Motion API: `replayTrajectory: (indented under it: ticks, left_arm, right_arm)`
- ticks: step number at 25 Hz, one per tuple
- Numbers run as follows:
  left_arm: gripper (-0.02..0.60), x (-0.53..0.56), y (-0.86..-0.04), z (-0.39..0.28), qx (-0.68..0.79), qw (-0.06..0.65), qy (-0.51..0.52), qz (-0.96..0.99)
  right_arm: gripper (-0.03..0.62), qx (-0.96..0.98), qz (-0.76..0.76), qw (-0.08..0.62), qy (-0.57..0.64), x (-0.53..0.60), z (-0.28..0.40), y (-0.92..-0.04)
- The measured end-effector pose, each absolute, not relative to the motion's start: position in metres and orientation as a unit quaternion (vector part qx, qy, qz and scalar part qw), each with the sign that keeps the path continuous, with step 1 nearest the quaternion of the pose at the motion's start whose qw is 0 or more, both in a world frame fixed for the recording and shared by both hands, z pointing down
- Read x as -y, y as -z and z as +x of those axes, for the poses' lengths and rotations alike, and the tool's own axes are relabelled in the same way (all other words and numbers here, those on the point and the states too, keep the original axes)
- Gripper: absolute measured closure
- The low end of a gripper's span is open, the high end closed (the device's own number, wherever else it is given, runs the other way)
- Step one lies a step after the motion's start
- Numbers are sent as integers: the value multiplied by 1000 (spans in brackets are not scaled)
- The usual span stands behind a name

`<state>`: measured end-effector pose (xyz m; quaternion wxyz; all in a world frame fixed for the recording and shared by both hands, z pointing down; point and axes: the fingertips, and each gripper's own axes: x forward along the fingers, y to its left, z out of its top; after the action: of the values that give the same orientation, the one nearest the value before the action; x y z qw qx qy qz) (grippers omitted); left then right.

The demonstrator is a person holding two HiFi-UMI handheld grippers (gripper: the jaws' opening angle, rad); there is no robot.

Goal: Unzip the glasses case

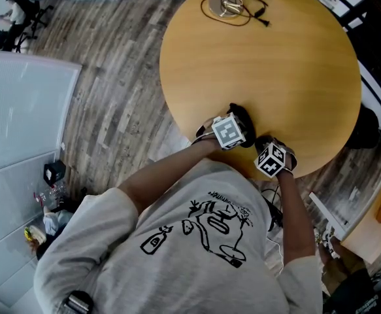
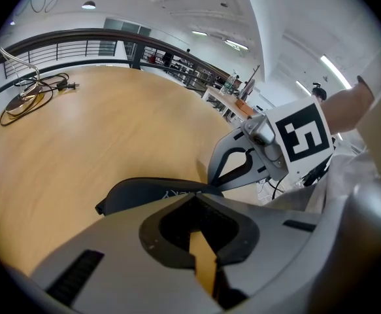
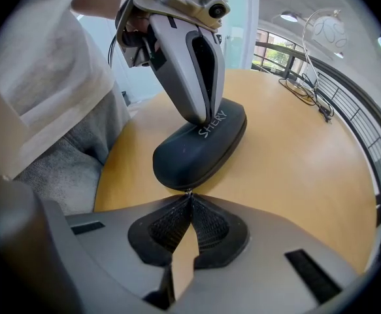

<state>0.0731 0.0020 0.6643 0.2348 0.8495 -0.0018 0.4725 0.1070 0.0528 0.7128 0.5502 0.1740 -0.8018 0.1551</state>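
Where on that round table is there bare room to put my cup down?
Most of the table is bare: the wide middle, between the coiled cable at the far edge and the glasses case at the near edge. It's crowded only there, where the left tongs press the case and the right tongs pinch its end.

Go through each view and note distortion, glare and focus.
Head view: even light, sharp, a soft sheen on the table. Left gripper view: heavy fisheye inside a dark round rim, ceiling lights blown out, the left tool up close soft. Right gripper view: same fisheye, glasses case lettering crisp, lamp overexposed, zipper pull in the right tool just a glint.
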Motion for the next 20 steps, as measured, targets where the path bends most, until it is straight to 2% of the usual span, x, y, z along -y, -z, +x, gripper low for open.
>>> replayTrajectory:
  ticks: [20]
  left_arm:
    - [575, -1, -663, 76, 3, 238, -465, 853]
  right_arm:
    - [571, 798, 167, 566, -117, -24, 109, -711]
